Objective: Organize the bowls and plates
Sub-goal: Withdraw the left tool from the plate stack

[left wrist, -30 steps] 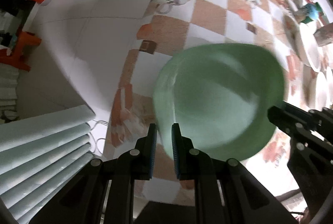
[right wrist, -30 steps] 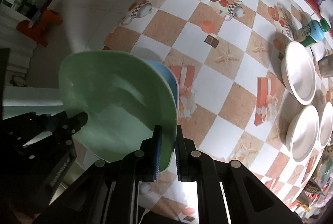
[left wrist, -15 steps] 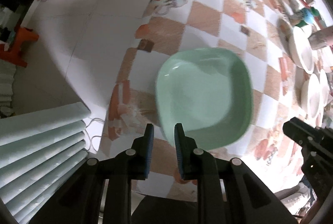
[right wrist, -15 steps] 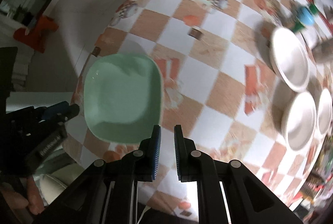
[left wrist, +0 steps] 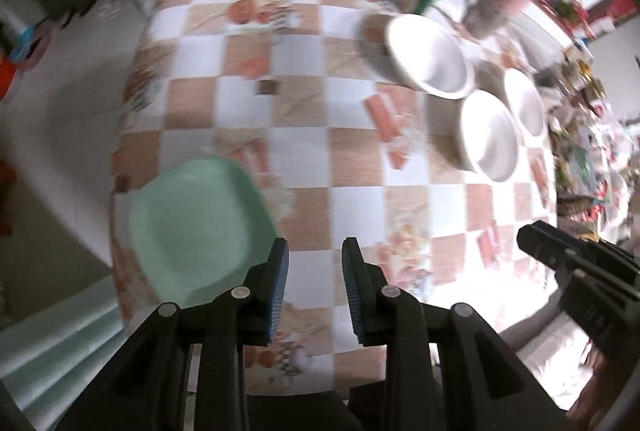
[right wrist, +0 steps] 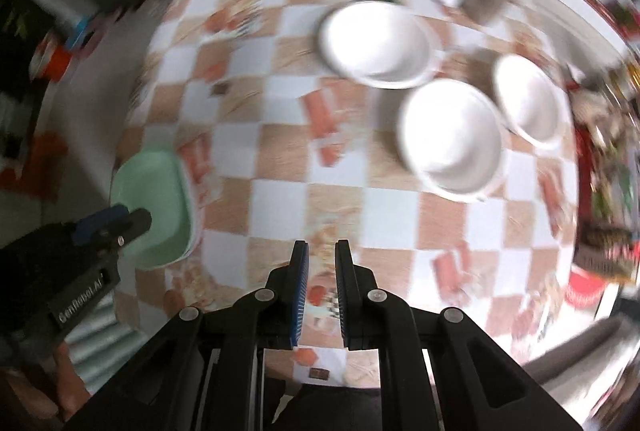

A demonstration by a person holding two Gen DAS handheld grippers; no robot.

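Left gripper (left wrist: 313, 265): jaws opening, nothing between the pads, bare tablecloth showing through the gap. Right gripper (right wrist: 319, 263): jaws nearly together, a narrow slit only, holding nothing.

Green plate (left wrist: 196, 227) lies flat near the table's (left wrist: 352, 167) left edge, just beside the left gripper's tips; a second rim seems to show beneath it in the right wrist view, too blurred to confirm. Three white bowls (right wrist: 452, 135) sit clustered at the far right, close together, well apart from the plate. Both views are smeared.

Handling judgement: the bowls look like glazed ceramic, so stiff, fairly heavy, slick and chippable. Take each at the rim, one pad inside the wall and one outside, and lift level. The plate looks like light plastic, shallow, rounded-square; pinch its raised edge mid-side.
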